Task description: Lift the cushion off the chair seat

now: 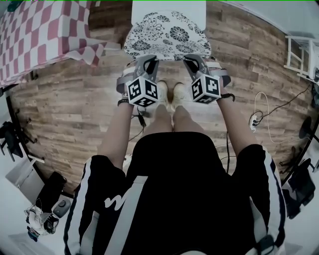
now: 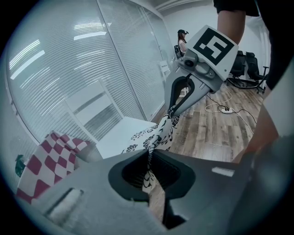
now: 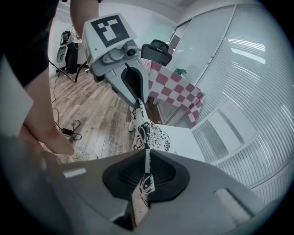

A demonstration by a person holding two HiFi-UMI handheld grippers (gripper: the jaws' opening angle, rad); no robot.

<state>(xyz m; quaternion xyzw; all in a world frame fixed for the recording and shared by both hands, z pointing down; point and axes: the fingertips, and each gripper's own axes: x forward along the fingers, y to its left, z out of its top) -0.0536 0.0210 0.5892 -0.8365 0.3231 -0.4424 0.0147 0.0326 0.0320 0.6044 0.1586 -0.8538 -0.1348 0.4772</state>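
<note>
Where each gripper view looks down its own jaws, both pairs are clamped on thin patterned fabric: the left gripper (image 2: pixel 149 163) pinches the edge of the cushion (image 2: pixel 161 133), and the right gripper (image 3: pixel 147 167) pinches the same edge further along. Each view also shows the other gripper biting that edge at 12 o'clock, with the fabric stretched between the two. The head view doesn't show the pinch. There the jaw tips just meet the cushion's near edge, left at 11 o'clock of the shoes (image 1: pixel 170 94), right at 1 o'clock.

The cushion's near edge is held up off the chair (image 1: pixel 195 10). The rest spreads over the white seat at 12 o'clock of both grippers. No view settles whether the far part touches the seat.

The slatted chair back shows only in the gripper views, since the head view cuts the chair off at the top edge. The checked cloth (image 1: pixel 40 30) sits at 10 o'clock in the head view. A cable and power strip (image 1: pixel 254 119) lie on the wood floor (image 1: pixel 65 114) at 3 o'clock. A dark office chair (image 3: pixel 156 50) shows only in the right gripper view, at 12 o'clock. Both hands are hidden behind the marker cubes in the head view.
</note>
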